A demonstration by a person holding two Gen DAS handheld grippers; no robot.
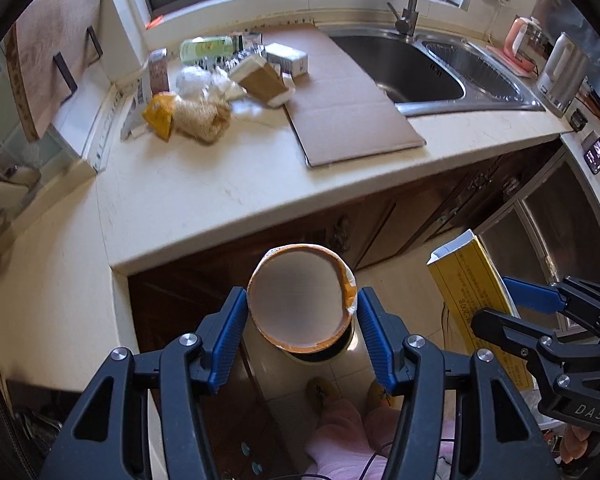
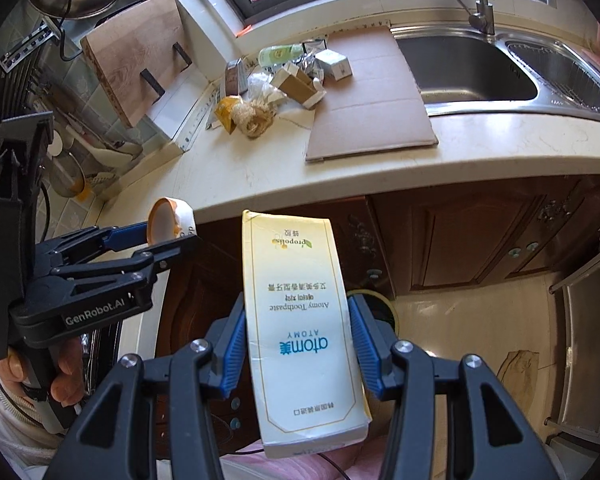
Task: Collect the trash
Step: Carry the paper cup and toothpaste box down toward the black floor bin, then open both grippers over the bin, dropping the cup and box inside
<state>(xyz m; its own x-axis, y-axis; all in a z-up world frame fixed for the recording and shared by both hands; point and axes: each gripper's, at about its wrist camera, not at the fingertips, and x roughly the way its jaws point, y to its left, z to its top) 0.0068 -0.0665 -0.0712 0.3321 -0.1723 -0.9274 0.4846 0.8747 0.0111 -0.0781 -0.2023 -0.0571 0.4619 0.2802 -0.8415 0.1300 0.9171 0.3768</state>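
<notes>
Left wrist view: left gripper clamps a paper cup; right gripper clamps a toothpaste box.

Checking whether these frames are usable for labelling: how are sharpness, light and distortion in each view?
Left wrist view: strong fisheye bend, paper cup in the left gripper softly blurred, sunlit counter bright. Right wrist view: toothpaste box print sharp in the right gripper; dark corners.

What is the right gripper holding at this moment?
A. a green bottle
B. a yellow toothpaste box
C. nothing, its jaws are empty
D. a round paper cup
B: in the right wrist view the blue pads of the right gripper press both sides of the yellow toothpaste box, while the round cup sits in the left gripper.
</notes>
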